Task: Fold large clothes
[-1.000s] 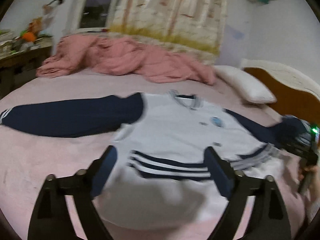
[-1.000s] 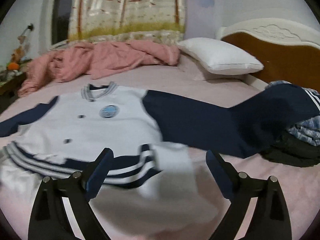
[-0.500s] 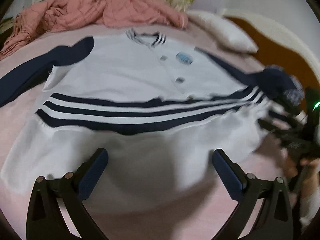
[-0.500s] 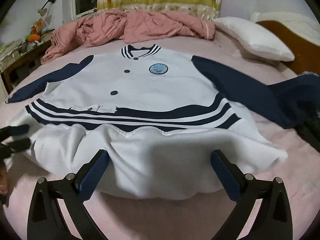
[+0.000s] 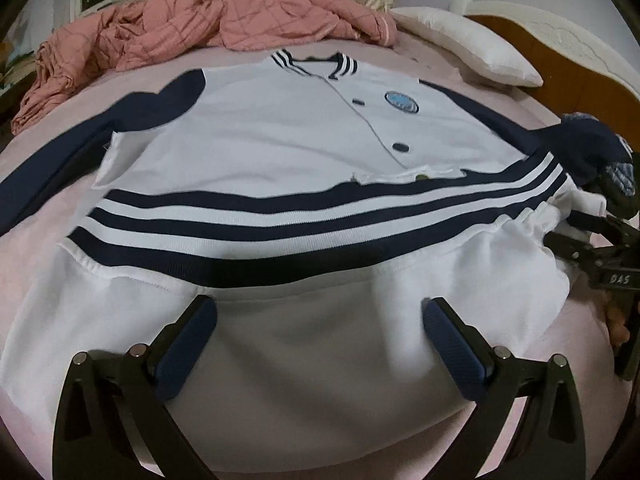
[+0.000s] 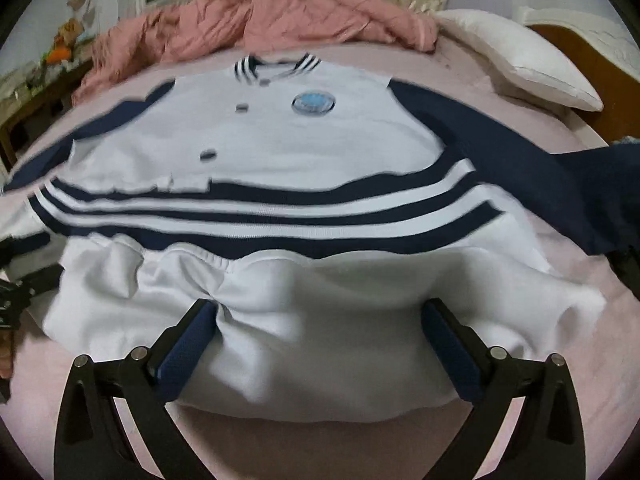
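Observation:
A white jacket (image 5: 280, 140) with navy sleeves and a navy-striped hem lies face up on the bed, collar at the far end. Its lower part is turned up, so the white lining (image 5: 320, 360) faces me and the striped hem band (image 5: 280, 220) runs across the body. My left gripper (image 5: 320, 312) is open above the near left of this fold, nothing between its pads. My right gripper (image 6: 320, 312) is open above the near right, its left finger (image 6: 192, 332) against a pucker in the cloth. Each gripper shows at the edge of the other's view.
A crumpled pink quilt (image 5: 200, 20) lies at the far side of the pink sheet (image 5: 40, 208). A white pillow (image 5: 468, 48) and a wooden headboard (image 5: 560, 64) are at the far right. A dark pile of clothes (image 5: 616, 176) sits under the right sleeve's end.
Both grippers have come down and tilted toward the jacket's near folded edge, which now fills the lower view. Their jaws have spread a little wider. The jacket lies as before.

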{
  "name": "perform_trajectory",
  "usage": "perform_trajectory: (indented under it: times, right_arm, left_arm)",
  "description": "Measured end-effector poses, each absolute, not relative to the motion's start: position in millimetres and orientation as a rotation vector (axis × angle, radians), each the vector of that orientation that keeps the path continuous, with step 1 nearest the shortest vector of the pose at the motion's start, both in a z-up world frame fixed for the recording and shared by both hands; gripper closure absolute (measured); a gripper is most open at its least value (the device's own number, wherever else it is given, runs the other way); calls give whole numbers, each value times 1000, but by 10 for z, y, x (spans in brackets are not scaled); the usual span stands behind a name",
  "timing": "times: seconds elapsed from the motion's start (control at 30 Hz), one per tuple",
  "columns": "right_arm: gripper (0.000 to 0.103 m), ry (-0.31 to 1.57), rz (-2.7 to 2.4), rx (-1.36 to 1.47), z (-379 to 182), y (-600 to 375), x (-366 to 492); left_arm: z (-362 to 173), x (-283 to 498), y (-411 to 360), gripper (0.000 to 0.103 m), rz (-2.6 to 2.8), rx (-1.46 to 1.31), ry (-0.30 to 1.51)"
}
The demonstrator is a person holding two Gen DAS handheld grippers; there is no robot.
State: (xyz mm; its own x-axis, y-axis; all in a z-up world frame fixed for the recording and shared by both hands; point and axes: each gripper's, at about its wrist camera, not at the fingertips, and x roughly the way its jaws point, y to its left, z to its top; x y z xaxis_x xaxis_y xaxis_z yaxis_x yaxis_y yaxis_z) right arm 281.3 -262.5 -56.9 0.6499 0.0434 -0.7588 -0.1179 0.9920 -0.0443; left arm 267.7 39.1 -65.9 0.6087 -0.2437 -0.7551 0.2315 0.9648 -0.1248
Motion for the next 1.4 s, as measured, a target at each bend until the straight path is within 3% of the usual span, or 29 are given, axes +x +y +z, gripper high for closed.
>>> perform_trajectory:
  times: [0.2,0.23,0.3,0.37,0.5,0.67,0.87,0.93,0.97,1.07,1.13,1.27,1.33,1.4]
  right_arm:
    - [8,712,-29,5,-154,-3307,2425]
    - [12,709,-58,45,-108,-3494,2413]
    - [35,713,-118,110,-84,-3795,2432]
    - [45,756,-151,182,-135,-4057,2503]
    - [48,768,-75,294,-185,-4199,2518]
    - [48,722,-6,128,-111,-3876,2705]
    - [40,875,-97,17,-442,-3756,3078]
    - [58,899,-49,86,-516,-3837,3075]
    - [82,889,-38,101,-496,-3855,3060]
    - [94,735,-181,166,-249,-3959,2911]
    - [94,695,-172,171,-174,-3965,2924]
    - [92,786,-209,91,-397,-3923,3065]
    - [80,774,-227,118,-381,-3944,3006]
    - [51,727,-243,122,-243,-3951,2866]
  left_arm:
    - [-323,2323,755,1,-244,-93,727]
    - [-293,2278,825,1,-223,-93,719]
    - [-288,2263,969,1,-176,-93,721]
    - [-387,2341,1056,1,-141,-122,752]
    - [-621,2497,1089,2,-110,-143,822]
    - [-598,2439,975,2,-124,-92,800]
    - [-648,2471,973,2,-124,-105,817]
    - [-646,2467,950,2,-118,-93,815]
    - [-645,2467,929,2,-113,-80,816]
    - [-636,2465,883,2,-107,-59,810]
    - [-614,2445,908,2,-106,-73,788]
    - [-587,2431,1007,2,-117,-128,769]
    - [-535,2403,1016,2,-110,-128,754]
    - [-399,2314,1005,2,-110,-121,702]
